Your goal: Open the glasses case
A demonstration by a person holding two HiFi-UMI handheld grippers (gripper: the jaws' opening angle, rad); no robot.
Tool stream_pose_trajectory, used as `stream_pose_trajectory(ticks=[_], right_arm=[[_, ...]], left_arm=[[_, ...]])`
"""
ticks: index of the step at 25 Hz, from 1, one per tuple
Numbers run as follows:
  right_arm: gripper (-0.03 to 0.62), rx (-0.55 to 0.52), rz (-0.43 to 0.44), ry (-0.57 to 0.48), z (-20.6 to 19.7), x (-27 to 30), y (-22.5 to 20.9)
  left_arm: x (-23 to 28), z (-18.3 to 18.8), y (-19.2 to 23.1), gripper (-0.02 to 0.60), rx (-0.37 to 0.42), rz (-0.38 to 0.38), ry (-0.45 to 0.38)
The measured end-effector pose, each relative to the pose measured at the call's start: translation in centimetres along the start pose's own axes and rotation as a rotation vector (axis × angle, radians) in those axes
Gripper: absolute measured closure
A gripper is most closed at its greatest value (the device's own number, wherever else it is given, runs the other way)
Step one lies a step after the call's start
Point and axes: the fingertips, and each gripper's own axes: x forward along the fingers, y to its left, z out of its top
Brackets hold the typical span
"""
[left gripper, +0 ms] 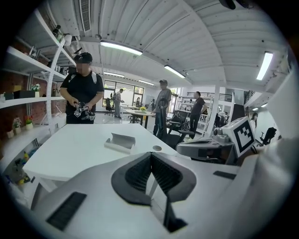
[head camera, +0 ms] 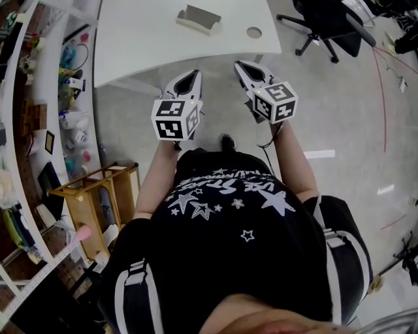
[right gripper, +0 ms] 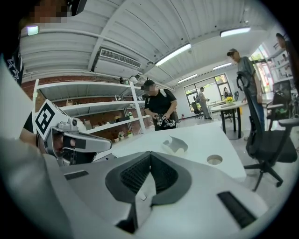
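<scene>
Head view: left gripper [head camera: 194, 77] and right gripper [head camera: 243, 66] side by side at near edge of white table [head camera: 144, 39]. Jaws of both pressed together, nothing between. Glasses case [head camera: 199, 18] on table at 12 o'clock from grippers, well apart from both.

Left gripper view: jaws closed, empty. Case on tabletop at 11 o'clock beyond tips. Right gripper at 3 o'clock.

Right gripper view: jaws closed, empty. Case at 1 o'clock beyond tips. Left gripper at 9 o'clock.

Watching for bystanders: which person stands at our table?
The one in black cap and T-shirt, just beyond the table's far edge; the person in grey and the others stand farther back.
</scene>
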Motion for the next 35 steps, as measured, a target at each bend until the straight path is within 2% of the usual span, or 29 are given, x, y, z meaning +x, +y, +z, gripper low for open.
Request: stream_pose_trajectory(ticks=[7,19,30,35], right_arm=[[0.585,-0.015,-0.006,0.033,-1.3,0.0,2.6],[0.585,-0.059,-0.037,0.013,-0.8,-1.3,10.8],[0.585,-0.095,-0.112,0.021,-3.3,-6.2,18.1],[0.585,-0.096,-0.13,0.017,-3.8,-7.3,18.2]], left_arm=[[-1.8,-1.2,0.4,0.569,-0.028,-0.031,-0.018],[-10.0,-1.9,2.5,0.569,-0.027,-0.055,-0.055],[-17.5,-3.9,0.4,0.569,-0.011,-0.134,-0.084],[-17.7,-4.3,-0.5,0.569,-0.009,-0.149,-0.091]])
